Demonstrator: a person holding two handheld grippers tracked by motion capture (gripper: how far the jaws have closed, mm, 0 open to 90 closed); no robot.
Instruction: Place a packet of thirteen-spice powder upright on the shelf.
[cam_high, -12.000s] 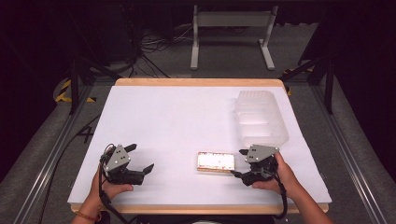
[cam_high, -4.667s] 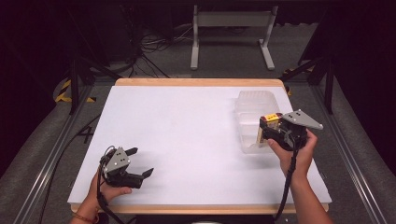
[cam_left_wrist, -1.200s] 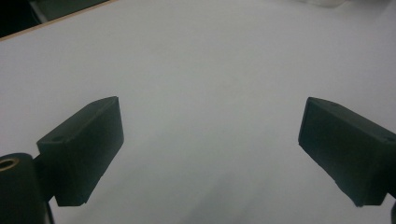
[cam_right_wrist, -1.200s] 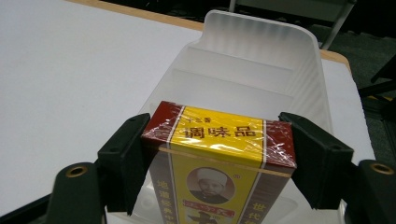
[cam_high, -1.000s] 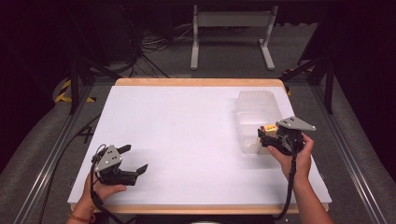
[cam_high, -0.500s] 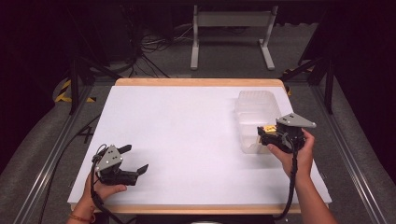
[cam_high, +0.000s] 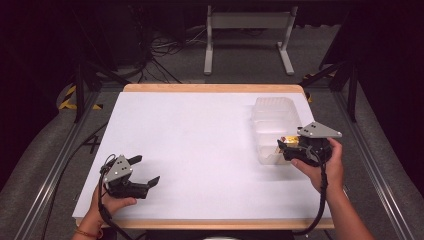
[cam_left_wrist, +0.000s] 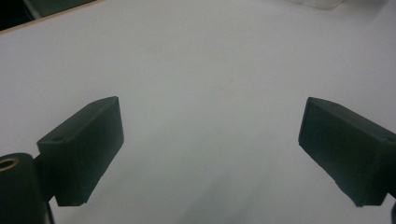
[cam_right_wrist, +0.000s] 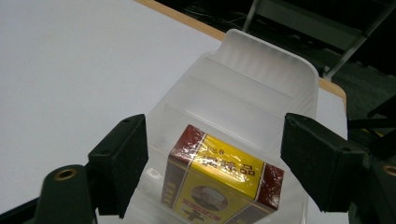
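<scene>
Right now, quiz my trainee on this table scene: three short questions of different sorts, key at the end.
1. True or false: the right claw is clamped on the yellow and red box.
2. Where does the box sit? A) on the bare white table B) inside the clear plastic bin C) between the left claw's jaws
3. Fill in: the left claw has nothing but the white ______ between its jaws.

Key:
1. False. Its jaws stand spread to either side of the box, with gaps.
2. B
3. table
</scene>
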